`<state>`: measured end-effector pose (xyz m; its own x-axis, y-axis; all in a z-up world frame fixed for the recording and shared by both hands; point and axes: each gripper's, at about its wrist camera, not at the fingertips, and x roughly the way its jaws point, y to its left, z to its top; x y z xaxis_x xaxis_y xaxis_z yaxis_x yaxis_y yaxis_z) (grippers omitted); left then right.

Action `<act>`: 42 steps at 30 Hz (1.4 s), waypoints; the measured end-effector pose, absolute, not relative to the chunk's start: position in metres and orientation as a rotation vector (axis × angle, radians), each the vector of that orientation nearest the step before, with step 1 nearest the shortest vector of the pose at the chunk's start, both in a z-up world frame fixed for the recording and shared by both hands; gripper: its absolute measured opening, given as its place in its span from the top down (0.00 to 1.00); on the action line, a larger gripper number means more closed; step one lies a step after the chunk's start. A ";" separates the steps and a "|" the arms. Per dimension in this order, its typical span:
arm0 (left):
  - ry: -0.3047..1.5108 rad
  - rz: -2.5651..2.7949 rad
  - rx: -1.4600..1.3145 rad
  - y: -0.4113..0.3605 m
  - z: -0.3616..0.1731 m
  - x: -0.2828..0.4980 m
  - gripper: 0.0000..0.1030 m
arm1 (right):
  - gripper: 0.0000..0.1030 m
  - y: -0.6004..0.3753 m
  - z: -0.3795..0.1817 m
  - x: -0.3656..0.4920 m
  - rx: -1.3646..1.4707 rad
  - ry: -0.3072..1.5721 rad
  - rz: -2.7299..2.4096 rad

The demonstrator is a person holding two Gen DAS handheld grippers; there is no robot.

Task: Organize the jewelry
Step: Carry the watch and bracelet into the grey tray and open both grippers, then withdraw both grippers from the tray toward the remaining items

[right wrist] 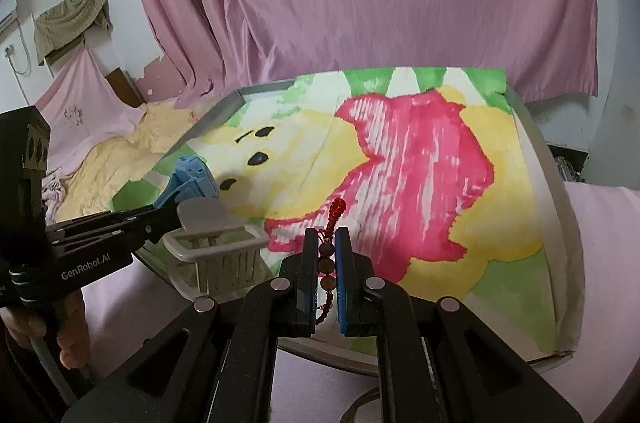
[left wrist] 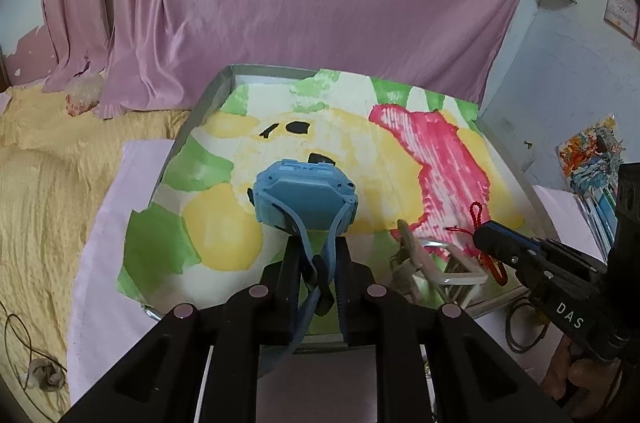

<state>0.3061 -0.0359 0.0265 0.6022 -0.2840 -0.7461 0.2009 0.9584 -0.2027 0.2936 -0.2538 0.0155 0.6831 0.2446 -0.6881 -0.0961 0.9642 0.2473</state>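
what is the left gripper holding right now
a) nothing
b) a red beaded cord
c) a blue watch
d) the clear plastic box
c: in the left wrist view the left gripper is shut on the strap of the blue watch, while the red beaded cord sits in the right gripper.
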 end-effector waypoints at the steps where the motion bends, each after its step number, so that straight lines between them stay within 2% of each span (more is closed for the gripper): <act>1: 0.885 -0.279 -0.100 -0.036 0.026 0.307 0.85 | 0.93 -0.253 0.014 0.294 0.198 0.802 0.193; 5: 0.882 -0.271 -0.101 -0.036 0.026 0.306 0.79 | 0.93 -0.254 0.009 0.297 0.210 0.824 0.196; 8: 0.881 -0.255 -0.124 -0.033 0.027 0.306 0.71 | 0.92 -0.256 0.007 0.296 0.221 0.843 0.189; 10: 0.876 -0.251 -0.137 -0.030 0.028 0.303 0.69 | 0.88 -0.258 0.009 0.291 0.219 0.832 0.176; 12: 0.865 -0.253 -0.149 -0.028 0.030 0.299 0.67 | 0.71 -0.261 0.013 0.284 0.220 0.805 0.158; 13: 0.859 -0.253 -0.150 -0.027 0.031 0.297 0.66 | 0.66 -0.262 0.015 0.281 0.221 0.795 0.152; 14: 0.845 -0.254 -0.153 -0.027 0.033 0.293 0.60 | 0.60 -0.263 0.017 0.276 0.222 0.775 0.142; 17: 0.799 -0.266 -0.178 -0.024 0.039 0.282 0.39 | 0.59 -0.268 0.024 0.263 0.225 0.726 0.125; 19: 0.765 -0.272 -0.188 -0.022 0.043 0.274 0.37 | 0.54 -0.271 0.029 0.252 0.230 0.688 0.105; 21: 0.728 -0.269 -0.179 -0.021 0.048 0.264 0.30 | 0.39 -0.276 0.034 0.240 0.241 0.647 0.087; 23: 0.679 -0.258 -0.178 -0.019 0.053 0.250 0.21 | 0.29 -0.279 0.040 0.228 0.249 0.608 0.080; 25: 0.635 -0.254 -0.180 -0.016 0.058 0.237 0.16 | 0.23 -0.281 0.046 0.213 0.244 0.565 0.071; 27: 0.599 -0.250 -0.178 -0.014 0.061 0.225 0.05 | 0.16 -0.281 0.050 0.201 0.231 0.537 0.066; 31: 0.508 -0.235 -0.185 -0.008 0.065 0.198 0.01 | 0.12 -0.276 0.057 0.174 0.178 0.469 0.049; 42: 0.397 -0.224 -0.096 -0.014 0.064 0.148 0.01 | 0.08 -0.269 0.065 0.111 0.103 0.370 0.013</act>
<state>0.1484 -0.0139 0.0639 0.8979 -0.2345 -0.3725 0.1972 0.9709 -0.1359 0.1105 -0.2687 0.0646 0.9322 0.0318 -0.3604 0.0059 0.9947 0.1031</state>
